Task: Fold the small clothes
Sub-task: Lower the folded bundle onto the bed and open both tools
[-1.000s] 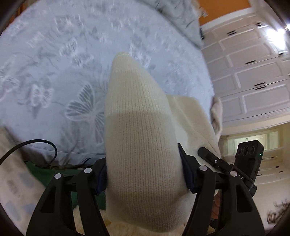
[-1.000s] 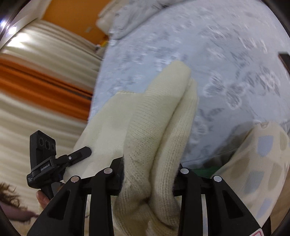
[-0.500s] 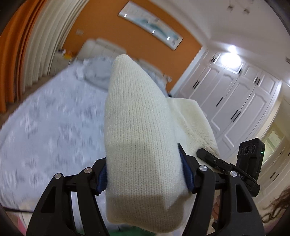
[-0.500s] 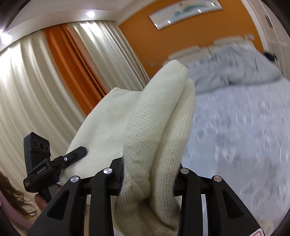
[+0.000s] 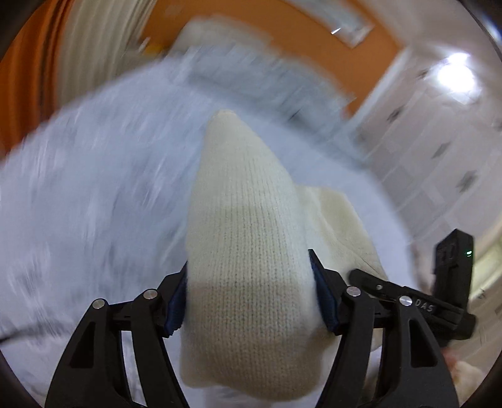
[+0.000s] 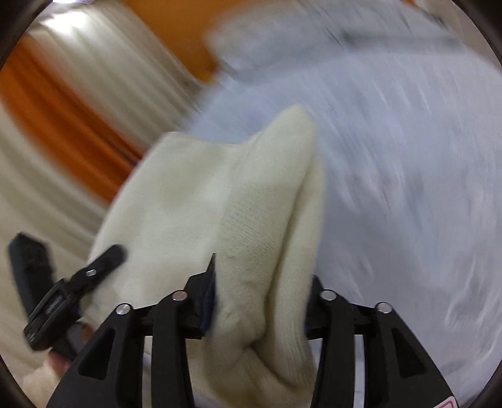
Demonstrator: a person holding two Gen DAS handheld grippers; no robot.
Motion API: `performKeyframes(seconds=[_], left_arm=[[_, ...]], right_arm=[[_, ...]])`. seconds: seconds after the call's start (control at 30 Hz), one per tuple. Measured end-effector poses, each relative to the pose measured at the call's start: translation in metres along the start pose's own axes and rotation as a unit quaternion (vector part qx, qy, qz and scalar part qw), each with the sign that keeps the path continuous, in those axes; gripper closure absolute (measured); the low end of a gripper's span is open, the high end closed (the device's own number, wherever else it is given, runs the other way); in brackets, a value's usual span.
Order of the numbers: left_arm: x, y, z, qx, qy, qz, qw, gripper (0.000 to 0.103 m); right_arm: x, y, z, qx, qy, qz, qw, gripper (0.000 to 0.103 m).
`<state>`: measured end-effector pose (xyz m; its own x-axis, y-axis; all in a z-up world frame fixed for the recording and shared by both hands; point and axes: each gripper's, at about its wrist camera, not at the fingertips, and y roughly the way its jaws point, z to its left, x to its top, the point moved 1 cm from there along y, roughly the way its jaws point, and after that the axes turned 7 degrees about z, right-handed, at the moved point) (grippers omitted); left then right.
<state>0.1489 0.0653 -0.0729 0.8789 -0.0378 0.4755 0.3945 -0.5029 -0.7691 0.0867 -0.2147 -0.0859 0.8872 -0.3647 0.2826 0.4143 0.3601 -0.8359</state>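
Both views have swung down from the orange wall (image 5: pixel 282 28) toward the pale blue bedspread (image 5: pixel 94 188). The left gripper (image 5: pixel 248 282) clamps a wide fold of the cream knit garment (image 5: pixel 244 238), which blocks the middle of the view. The right gripper's (image 6: pixel 260 282) jaws are opening, the knit bunched between them.

One cream knit garment (image 5: pixel 248 251), two grippers (image 5: pixel 248 295).

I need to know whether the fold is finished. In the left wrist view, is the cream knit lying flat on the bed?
No: the cream knit bunches up between the left gripper pads.
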Motion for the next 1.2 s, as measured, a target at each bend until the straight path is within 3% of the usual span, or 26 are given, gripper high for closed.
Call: performKeyframes(seconds=[0.03,0.07,0.1,0.17,0.2,0.23,0.3,0.4,0.47,0.53,0.57,0.73,0.8,0.87,0.93,1.03,1.13,1.2], left_arm=[[-0.015,0.026,0.016,0.045,-0.022,0.035,0.9981,0.039],[-0.025,0.035,0.025,0.084,-0.036,0.051,0.9945,0.037],[-0.036,0.026,0.031,0.061,-0.038,0.021,0.9972,0.036],[-0.041,-0.001,0.026,0.069,-0.016,-0.011,0.9974,0.037],[-0.041,-0.011,0.023,0.069,-0.006,-0.017,0.9975,0.037],[-0.04,-0.022,0.02,0.064,0.0,-0.028,0.9975,0.037],[-0.039,-0.044,0.009,0.064,0.017,-0.054,0.9964,0.035],[-0.032,-0.039,-0.003,0.076,0.021,-0.04,0.9961,0.032],[-0.033,-0.019,-0.002,0.089,0.01,-0.007,0.9959,0.032],[-0.039,0.003,0.003,0.118,0.018,0.033,0.9923,0.032],[-0.042,0.017,0.008,0.133,0.024,0.056,0.9893,0.032],[-0.039,-0.007,0.007,0.127,0.011,0.04,0.991,0.034],[-0.04,-0.003,0.008,0.135,0.013,0.047,0.9896,0.034],[-0.044,0.01,0.008,0.146,0.02,0.062,0.9871,0.032],[-0.042,0.014,0.004,0.154,0.026,0.063,0.9857,0.032],[-0.039,-0.004,-0.012,0.161,0.039,0.046,0.9851,0.034],[-0.04,-0.028,-0.03,0.168,0.052,0.015,0.9843,0.033],[-0.044,-0.04,-0.039,0.172,0.053,0.004,0.9837,0.033]], right_arm=[[-0.007,0.026,-0.017,-0.065,0.024,0.042,0.997,0.056],[-0.012,0.031,-0.025,-0.062,0.037,0.047,0.996,0.055],[-0.02,0.02,-0.029,-0.032,0.048,0.022,0.998,0.056],[-0.03,-0.013,-0.021,-0.065,0.038,-0.015,0.997,0.054],[-0.033,-0.024,-0.017,-0.067,0.032,-0.026,0.997,0.059],[-0.036,-0.044,-0.009,-0.047,0.019,-0.045,0.998,0.075],[-0.036,-0.059,0.008,-0.041,-0.011,-0.055,0.998,0.087],[-0.025,-0.035,0.02,-0.033,-0.042,-0.019,0.998,0.102],[-0.027,0.013,0.011,-0.066,-0.041,0.056,0.995,0.103],[-0.031,0.04,0.001,-0.077,-0.035,0.084,0.993,0.103],[-0.029,0.038,0.001,-0.079,-0.026,0.078,0.993,0.103],[-0.031,-0.009,0.035,-0.101,-0.063,0.027,0.993,0.103],[-0.037,0.005,0.036,-0.106,-0.063,0.045,0.991,0.103],[-0.044,0.043,0.024,-0.138,-0.062,0.088,0.985,0.103],[-0.048,0.045,0.028,-0.152,-0.068,0.075,0.983,0.103],[-0.052,0.017,0.042,-0.134,-0.058,0.048,0.988,0.102],[-0.064,-0.023,0.055,-0.156,-0.07,-0.008,0.985,0.091],[-0.069,-0.035,0.055,-0.166,-0.064,-0.021,0.984,0.087]])
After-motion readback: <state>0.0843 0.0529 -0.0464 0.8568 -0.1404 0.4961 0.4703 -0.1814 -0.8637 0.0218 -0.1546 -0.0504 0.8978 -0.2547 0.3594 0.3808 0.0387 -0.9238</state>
